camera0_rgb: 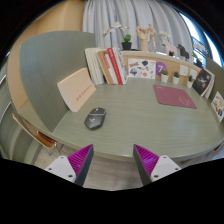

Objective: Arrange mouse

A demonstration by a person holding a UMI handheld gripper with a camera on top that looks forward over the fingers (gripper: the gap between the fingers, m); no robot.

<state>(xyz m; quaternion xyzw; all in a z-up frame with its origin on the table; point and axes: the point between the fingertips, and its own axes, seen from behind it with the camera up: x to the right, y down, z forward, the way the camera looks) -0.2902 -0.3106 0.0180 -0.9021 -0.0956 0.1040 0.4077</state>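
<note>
- Gripper view: the gripper hangs over the near edge of a pale green table, its two fingers spread wide apart with nothing held between them
- The magenta pads on the inner faces of the fingers show clearly, one on each side, and only bare tabletop lies in the gap
- A grey computer mouse rests flat on the table, beyond the fingers and a little toward the left finger's side, well clear of both fingertips
- A pink mouse pad lies flat farther back on the table, on the right finger's side, well apart from the mouse
- A tan notebook leans tilted at the table's far left, behind the mouse and apart from it
- A row of books stands upright along the back edge of the table, just beside the notebook
- Several picture cards stand propped along the back, behind the mouse pad
- A small potted plant sits on a ledge above the books
- A chair stands at the left side of the table, its frame partly in view
</note>
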